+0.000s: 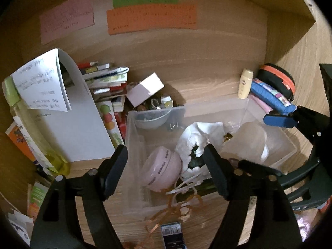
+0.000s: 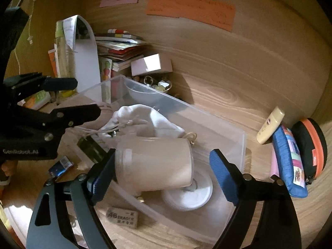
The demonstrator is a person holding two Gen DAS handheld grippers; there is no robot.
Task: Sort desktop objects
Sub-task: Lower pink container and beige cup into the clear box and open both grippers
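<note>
From the left wrist view, the left gripper [image 1: 166, 166] stands open over a clear plastic bin [image 1: 289, 145] on the wooden surface [image 1: 207, 87], with nothing pressed between its pads. Below it in the bin lie a pink round tin [image 1: 162, 171] and a white drawstring pouch [image 1: 197, 139]; the dark thing in the pouch's mouth is too hidden to name. A pale jar [image 1: 252, 140] shows only dimly through the plastic. The right gripper [image 1: 280, 120] enters at the right edge, mostly cut off.

From the right wrist view, the right gripper [image 2: 161, 170] is spread wide around the jar [image 2: 157, 164], which lies on its side in the bin [image 2: 238, 143]. The left pad is at the jar's neck, the right pad well clear, so it is not clamped. A white lid [image 2: 187, 193] lies partly hidden under the jar. An eraser [image 2: 122, 216] rests outside the bin.
</note>
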